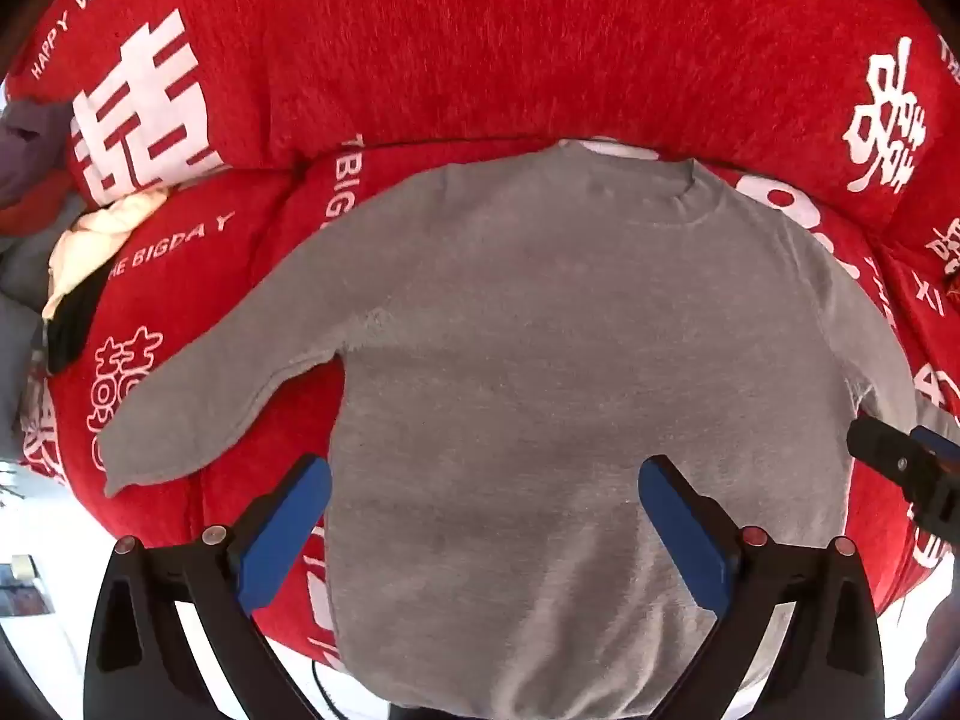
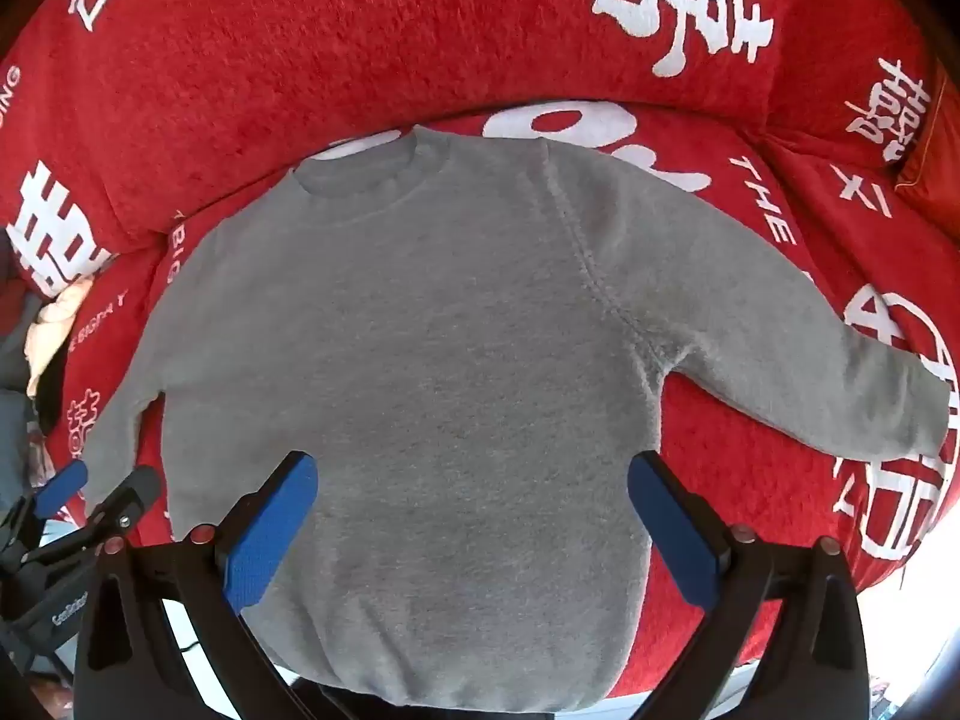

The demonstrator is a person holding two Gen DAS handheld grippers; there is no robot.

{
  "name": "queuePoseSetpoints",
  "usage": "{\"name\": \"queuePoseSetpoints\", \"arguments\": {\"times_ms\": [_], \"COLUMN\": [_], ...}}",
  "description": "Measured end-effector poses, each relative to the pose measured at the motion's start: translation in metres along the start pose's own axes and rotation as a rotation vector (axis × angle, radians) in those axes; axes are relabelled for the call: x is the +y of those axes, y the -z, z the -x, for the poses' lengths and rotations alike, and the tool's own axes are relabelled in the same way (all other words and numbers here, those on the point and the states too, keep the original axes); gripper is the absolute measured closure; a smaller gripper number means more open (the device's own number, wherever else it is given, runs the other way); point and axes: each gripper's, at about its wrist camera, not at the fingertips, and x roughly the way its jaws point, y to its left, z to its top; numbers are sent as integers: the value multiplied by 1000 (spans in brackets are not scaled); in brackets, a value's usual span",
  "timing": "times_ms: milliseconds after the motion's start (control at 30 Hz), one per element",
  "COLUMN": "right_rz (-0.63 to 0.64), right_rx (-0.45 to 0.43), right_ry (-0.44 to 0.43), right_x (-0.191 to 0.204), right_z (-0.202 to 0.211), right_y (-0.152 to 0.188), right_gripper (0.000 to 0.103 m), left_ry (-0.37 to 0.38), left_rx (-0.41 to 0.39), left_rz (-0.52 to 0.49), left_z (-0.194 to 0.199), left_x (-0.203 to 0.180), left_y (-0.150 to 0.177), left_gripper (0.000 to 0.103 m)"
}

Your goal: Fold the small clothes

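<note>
A small grey knit sweater (image 1: pixel 540 360) lies flat on the red printed sofa cover (image 1: pixel 480 48), neck at twelve o'clock; the left gripper (image 1: pixel 485 495) and right gripper (image 2: pixel 473 489) hover above with fingers (image 1: pixel 288 534) spread wide, holding nothing.

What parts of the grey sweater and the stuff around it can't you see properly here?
- Sweater hem: both wrist views, cut off at the bottom edge behind the open left gripper and the open right gripper.
- Its right cuff: left wrist view, hidden behind the other gripper.
- Pile of clothes: left wrist view, squashed at the edge; cannot tell what they are.
- Sofa cover lettering: partly covered.
</note>
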Motion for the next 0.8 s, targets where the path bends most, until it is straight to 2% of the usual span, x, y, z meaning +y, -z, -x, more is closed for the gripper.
{"name": "queuePoseSetpoints", "arguments": {"times_ms": [133,167,300,367,467,567,800], "right_rz": [12,7,-11,5,5,-5,-20], "right_rx": [-19,-27,-46,-37,-33,-22,0], "right_ry": [36,12,9,16,1,8,29], "right_x": [6,1,2,2,5,9,12], "right_z": [-2,0,2,2,1,-1,-4], "right_y": [-6,-5,1,-6,-6,-6,-5], "right_gripper": [0,0,0,0,0,0,0], "left_ry": [33,62,52,70,93,69,105], "left_rx": [-31,-19,-8,32,52,51,102], "left_rz": [-6,16,38,50,43,39,55], "left_z": [-7,-14,-17,-20,-23,-23,-28], "left_x": [-3,3,5,14,17,16,19], "left_y": [13,10,13,-3,-5,-1,-1], "left_gripper": [0,0,0,0,0,0,0]}}
